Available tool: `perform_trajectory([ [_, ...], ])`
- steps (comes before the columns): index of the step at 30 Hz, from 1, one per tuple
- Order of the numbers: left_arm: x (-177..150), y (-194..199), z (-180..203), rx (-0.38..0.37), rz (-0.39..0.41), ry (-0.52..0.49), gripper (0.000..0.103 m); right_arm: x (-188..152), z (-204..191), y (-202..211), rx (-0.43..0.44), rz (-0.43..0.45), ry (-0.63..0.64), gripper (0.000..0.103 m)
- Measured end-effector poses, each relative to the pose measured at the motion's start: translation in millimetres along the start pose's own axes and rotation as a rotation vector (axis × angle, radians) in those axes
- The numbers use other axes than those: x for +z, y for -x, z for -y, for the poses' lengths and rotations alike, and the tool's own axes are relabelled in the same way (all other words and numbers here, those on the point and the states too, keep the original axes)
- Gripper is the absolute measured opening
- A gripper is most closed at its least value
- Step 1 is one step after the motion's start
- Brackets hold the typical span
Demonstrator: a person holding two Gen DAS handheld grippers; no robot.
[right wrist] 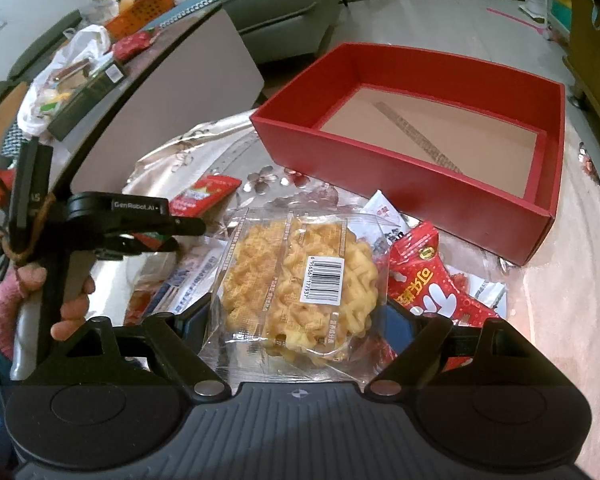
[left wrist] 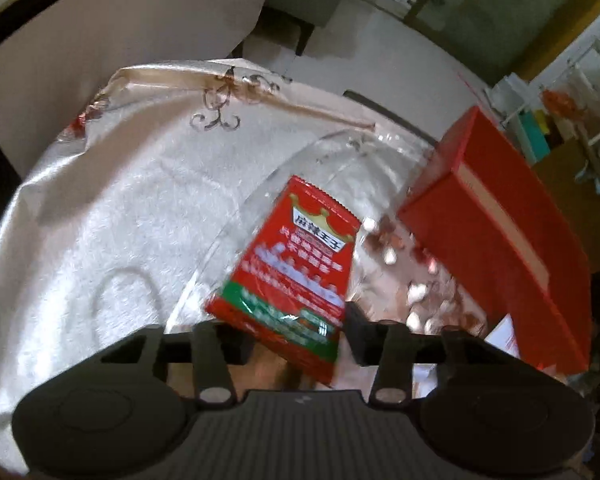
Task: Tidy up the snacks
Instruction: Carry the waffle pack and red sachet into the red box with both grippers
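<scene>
Red box [right wrist: 412,168] ahead is sitting empty; right gripper [right wrist: 300,320] is clasping the pastry pack [right wrist: 296,280], left gripper [left wrist: 296,332] is straddling a red sachet [left wrist: 292,264], grip uncertain.

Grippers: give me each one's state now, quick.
Left gripper: closed on the red sachet.
Right gripper: closed on the clear-wrapped pastry pack.

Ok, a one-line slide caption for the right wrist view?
Right claw closed around a clear-wrapped waffle biscuit pack, empty red box behind it.
</scene>
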State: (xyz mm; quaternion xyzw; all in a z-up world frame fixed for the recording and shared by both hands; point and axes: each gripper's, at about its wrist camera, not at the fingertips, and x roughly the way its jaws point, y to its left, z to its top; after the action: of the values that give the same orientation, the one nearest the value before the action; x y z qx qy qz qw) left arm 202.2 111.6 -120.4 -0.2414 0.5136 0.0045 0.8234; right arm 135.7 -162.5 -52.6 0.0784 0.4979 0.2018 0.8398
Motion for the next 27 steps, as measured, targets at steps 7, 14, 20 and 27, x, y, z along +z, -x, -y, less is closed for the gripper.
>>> perform_trajectory([
  [7,1,13,-5,-0.101,0.017,0.108,0.006,5,6,2,0.010,0.033,-0.041,0.087],
  [14,-5,27,1,-0.180,0.033,0.100,0.006,4,14,6,0.050,0.045,-0.073,0.086],
  [20,-7,34,3,-0.237,0.033,0.105,0.006,7,20,8,0.114,0.053,-0.126,0.085],
  [27,-5,47,17,-0.325,0.046,0.087,0.006,14,24,16,0.165,0.093,-0.165,0.085],
])
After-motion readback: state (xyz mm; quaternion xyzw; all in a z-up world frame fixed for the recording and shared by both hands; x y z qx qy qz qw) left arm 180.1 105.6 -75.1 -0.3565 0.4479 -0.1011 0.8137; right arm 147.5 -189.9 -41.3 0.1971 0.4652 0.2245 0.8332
